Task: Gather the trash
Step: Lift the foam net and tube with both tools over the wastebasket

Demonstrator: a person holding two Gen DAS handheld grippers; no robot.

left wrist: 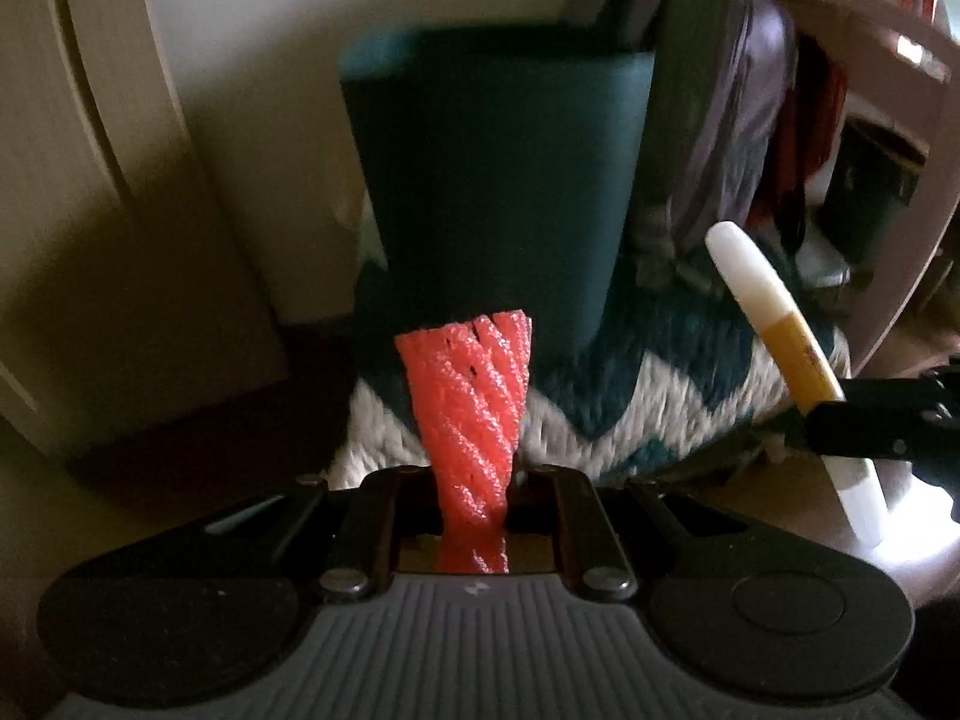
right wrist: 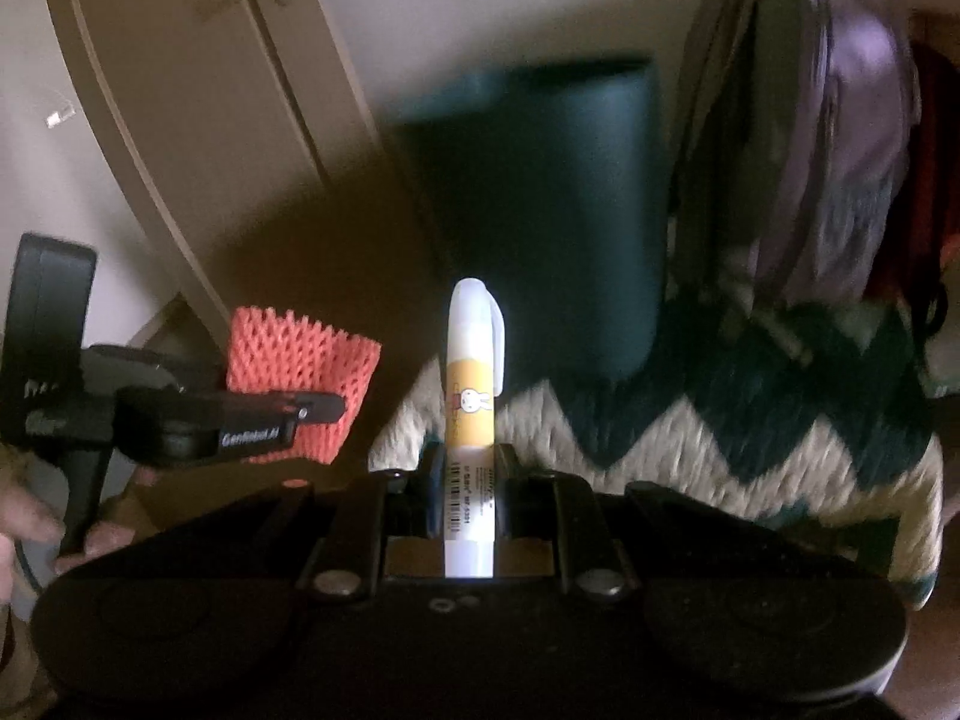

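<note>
Left gripper [left wrist: 474, 480]: jaws pinched together on a red foam net sleeve [left wrist: 474, 408], which sticks up between them, twisted, its open end fanning out above the fingertips
Right gripper [right wrist: 471, 480]: jaws clamped on a white and yellow glue stick [right wrist: 471, 420], held upright along the fingers, capped end out front
Seen from the other side: in the right wrist view the left gripper [right wrist: 312, 411] shows at the left edge with the red net [right wrist: 300, 378] in its tip and a hand [right wrist: 36, 528] on its handle; in the left wrist view the glue stick [left wrist: 780, 354] leans at the right, gripped by the right gripper [left wrist: 804, 420]
Ahead of both: a dark green bin [left wrist: 492, 180], upright, standing on a shaggy rug [left wrist: 630, 414] with a green and cream zigzag
Beside the bin: a purple backpack [right wrist: 834, 138], just to its right
Behind: a pale wall and a cream door [right wrist: 198, 90]
</note>
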